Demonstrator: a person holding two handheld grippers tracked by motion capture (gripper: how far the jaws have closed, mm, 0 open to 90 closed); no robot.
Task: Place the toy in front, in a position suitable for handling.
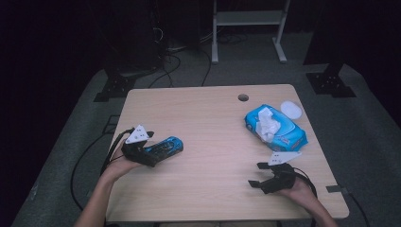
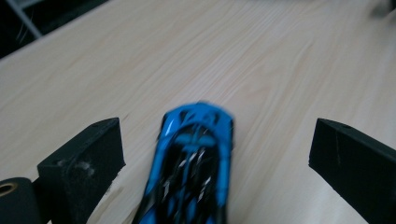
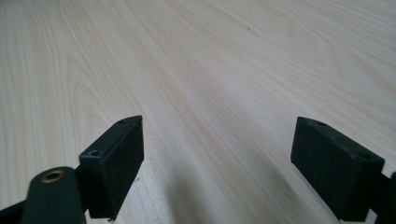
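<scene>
We held the left gripper low at the table's left side, our left hand cupped under it and the forearm coming up from the near edge. Its jaws stood wide apart, one on each side of the toy car, with a clear gap between each pad and the car's body in the left gripper view. The right gripper rested near the front right of the table, our right hand behind it, its jaws also spread and pointing left over bare wood.

The table was pale wood with a round hole near its far edge. Beyond the right gripper lay a blue pack of wipes, a white sheet bunched up out of its top, and a white lid just beside its far corner. Grey floor, black stands and a white frame lay past the table in a dark room.

The car was bright blue with black panels, low and sleek, sitting on the tabletop with its length running away from the gripper.
</scene>
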